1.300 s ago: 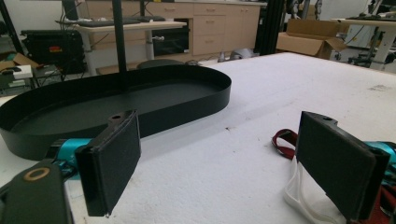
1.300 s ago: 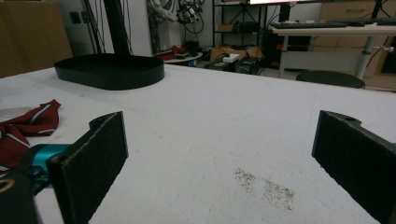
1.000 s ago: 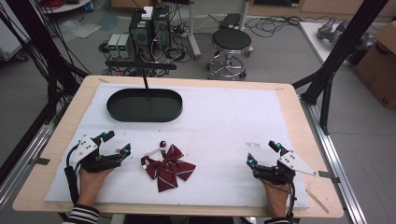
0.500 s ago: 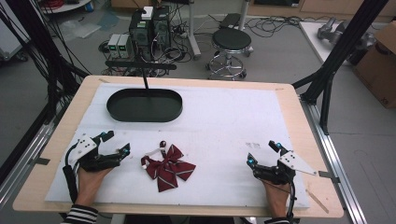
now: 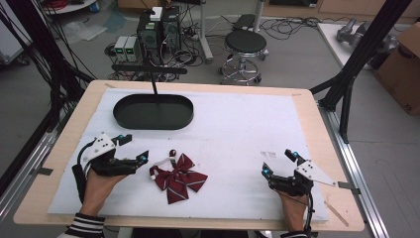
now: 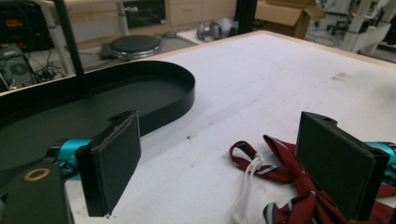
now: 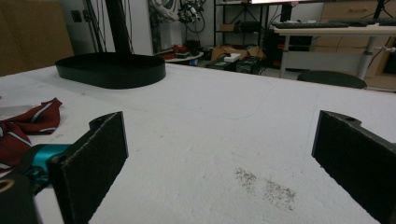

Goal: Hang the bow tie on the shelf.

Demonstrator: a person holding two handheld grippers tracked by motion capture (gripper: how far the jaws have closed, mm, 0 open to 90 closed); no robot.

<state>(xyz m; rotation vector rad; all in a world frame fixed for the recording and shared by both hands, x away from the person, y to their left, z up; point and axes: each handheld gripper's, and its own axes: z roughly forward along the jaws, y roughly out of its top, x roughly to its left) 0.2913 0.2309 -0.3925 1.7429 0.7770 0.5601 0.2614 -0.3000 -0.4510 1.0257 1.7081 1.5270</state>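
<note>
**A:** Bow tie (image 5: pixel 177 177) — where does it lie?

**B:** Flat on the white mat (image 5: pixel 237 129), near the front edge, left of centre. Dark red with pale stripes, a white elastic loop (image 6: pixel 245 186) at its left end. Nothing is touching it.

**A:** Nearest claw?

**B:** The left claw (image 5: pixel 133 148), just to the bow tie's left. Jaws spread wide, nothing between them. In the left gripper view the bow tie sits low between the two black pads, partly behind the right-hand pad (image 6: pixel 334 163), but apart from it as far as I can tell. The hand (image 5: pixel 96 186) grips from below; striped cuff (image 5: pixel 84 227) at the tabletop's front edge.

**A:** And the right claw?

**B:** The right claw (image 5: pixel 280 162) is well apart, near the front right of the mat. Also wide open, empty. Its own view shows bare mat between the pads, with a dark speckled smudge (image 7: pixel 266 185) on the surface; the bow tie shows at the far left edge.

**A:** Farther out?

**B:** Black oval tray (image 5: pixel 153 118) at the back left of the mat, shallow rim, nothing inside it visible. A thin black post (image 5: pixel 152 85) rises at its far side. The mat covers most of the wooden tabletop (image 5: pixel 307 99). Beyond: a round stool (image 5: pixel 246 42) on the floor and computer cases (image 5: pixel 158 29) with cables.
</note>
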